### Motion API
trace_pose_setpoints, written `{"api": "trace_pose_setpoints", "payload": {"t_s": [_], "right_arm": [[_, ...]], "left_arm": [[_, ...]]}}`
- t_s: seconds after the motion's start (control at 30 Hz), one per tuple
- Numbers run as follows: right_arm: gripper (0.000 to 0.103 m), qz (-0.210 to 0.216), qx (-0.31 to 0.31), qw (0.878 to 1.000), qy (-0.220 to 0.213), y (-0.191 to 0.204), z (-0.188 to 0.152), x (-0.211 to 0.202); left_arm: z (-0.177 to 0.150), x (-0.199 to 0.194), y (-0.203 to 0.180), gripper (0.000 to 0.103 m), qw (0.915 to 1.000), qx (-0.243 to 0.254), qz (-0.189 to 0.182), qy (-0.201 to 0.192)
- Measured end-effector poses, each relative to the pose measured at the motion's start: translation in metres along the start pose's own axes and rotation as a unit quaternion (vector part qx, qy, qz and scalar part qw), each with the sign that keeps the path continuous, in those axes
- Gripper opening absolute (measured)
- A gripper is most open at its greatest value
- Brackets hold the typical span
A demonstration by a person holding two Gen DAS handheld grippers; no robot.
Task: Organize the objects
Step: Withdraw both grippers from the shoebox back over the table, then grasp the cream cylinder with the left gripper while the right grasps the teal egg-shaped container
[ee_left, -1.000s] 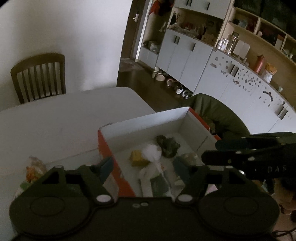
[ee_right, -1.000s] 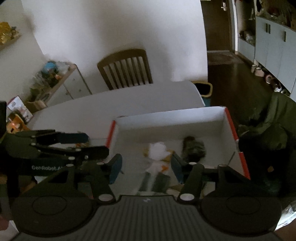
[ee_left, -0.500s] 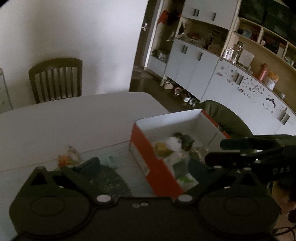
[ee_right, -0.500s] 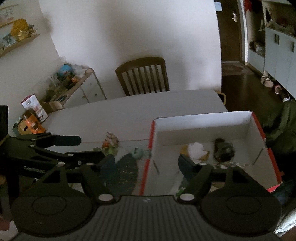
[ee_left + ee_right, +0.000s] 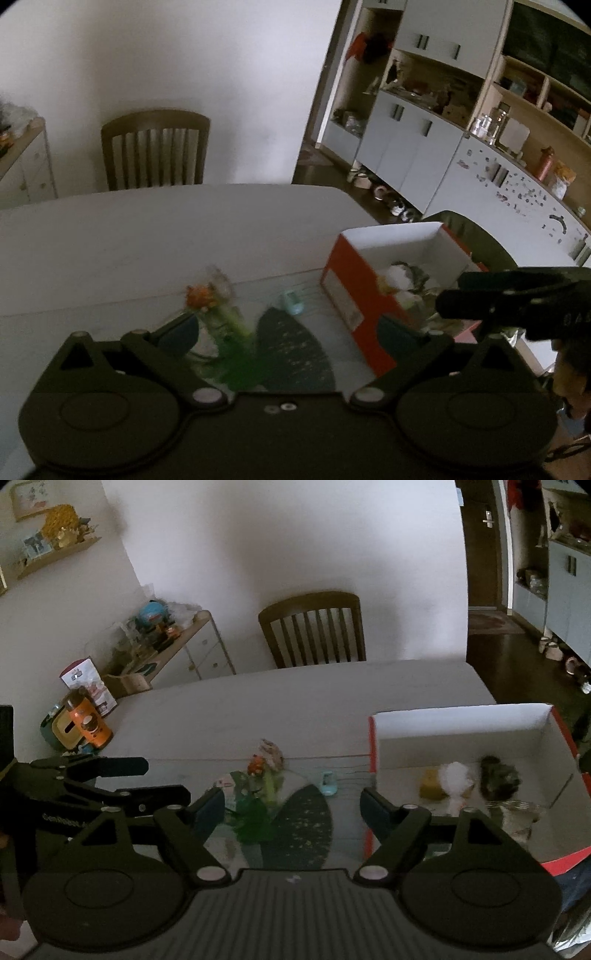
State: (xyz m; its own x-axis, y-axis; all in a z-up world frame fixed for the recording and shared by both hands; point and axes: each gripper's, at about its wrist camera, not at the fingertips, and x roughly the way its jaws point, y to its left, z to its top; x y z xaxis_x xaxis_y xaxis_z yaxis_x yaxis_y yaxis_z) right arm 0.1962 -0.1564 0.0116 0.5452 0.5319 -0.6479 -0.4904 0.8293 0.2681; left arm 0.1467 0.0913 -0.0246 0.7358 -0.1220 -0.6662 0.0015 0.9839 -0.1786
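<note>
A red box with white inside [image 5: 354,291] [image 5: 461,734] stands on the table at the right, holding a white fluffy item [image 5: 456,775], a yellow block [image 5: 430,788] and a dark furry item [image 5: 498,775]. Left of it lie a dark oval pad [image 5: 291,347] [image 5: 303,823], a small light-blue item [image 5: 293,301] [image 5: 328,782], a green plastic piece [image 5: 255,819] and an orange-and-white toy [image 5: 201,293] [image 5: 264,762]. My left gripper [image 5: 288,332] and my right gripper [image 5: 291,808] are both open and empty above the pad.
The white table [image 5: 147,236] reaches back to a wooden chair [image 5: 155,147] [image 5: 314,627]. An orange bottle [image 5: 86,720] and boxes stand at the table's left end. A sideboard [image 5: 177,646] and cabinets [image 5: 406,140] line the walls.
Both grippers have moved left, from over the box to above the loose items and the dark pad. Both stay open and empty.
</note>
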Motion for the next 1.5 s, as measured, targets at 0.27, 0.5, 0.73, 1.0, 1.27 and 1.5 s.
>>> {"api": "trace_pose_setpoints", "payload": {"t_s": [0.27, 0.5, 0.73, 1.0, 1.27, 1.5], "right_arm": [[0.084, -0.004, -0.020, 1.000, 0.013, 0.034, 0.000, 0.026], [0.084, -0.038, -0.027, 0.998, 0.035, 0.053, -0.003, 0.066], [0.084, -0.083, -0.008, 0.995, 0.050, 0.060, -0.007, 0.113], [0.084, -0.122, 0.037, 0.989, 0.073, 0.034, -0.002, 0.169], [0.084, -0.155, 0.066, 0.982, 0.085, 0.020, -0.014, 0.207], [0.084, -0.168, 0.079, 0.977, 0.102, 0.012, -0.010, 0.237]], "left_arm": [[-0.020, -0.008, 0.047, 0.102, 0.9996, -0.018, 0.021, 0.008], [-0.044, 0.000, 0.082, 0.102, 0.9985, -0.028, 0.043, 0.019], [-0.069, 0.015, 0.106, 0.102, 0.9971, -0.031, 0.060, 0.035], [-0.090, 0.040, 0.113, 0.102, 0.9949, -0.025, 0.072, 0.067], [-0.097, 0.061, 0.106, 0.102, 0.9929, -0.020, 0.085, 0.082], [-0.102, 0.070, 0.107, 0.097, 0.9904, -0.030, 0.097, 0.093]]}}
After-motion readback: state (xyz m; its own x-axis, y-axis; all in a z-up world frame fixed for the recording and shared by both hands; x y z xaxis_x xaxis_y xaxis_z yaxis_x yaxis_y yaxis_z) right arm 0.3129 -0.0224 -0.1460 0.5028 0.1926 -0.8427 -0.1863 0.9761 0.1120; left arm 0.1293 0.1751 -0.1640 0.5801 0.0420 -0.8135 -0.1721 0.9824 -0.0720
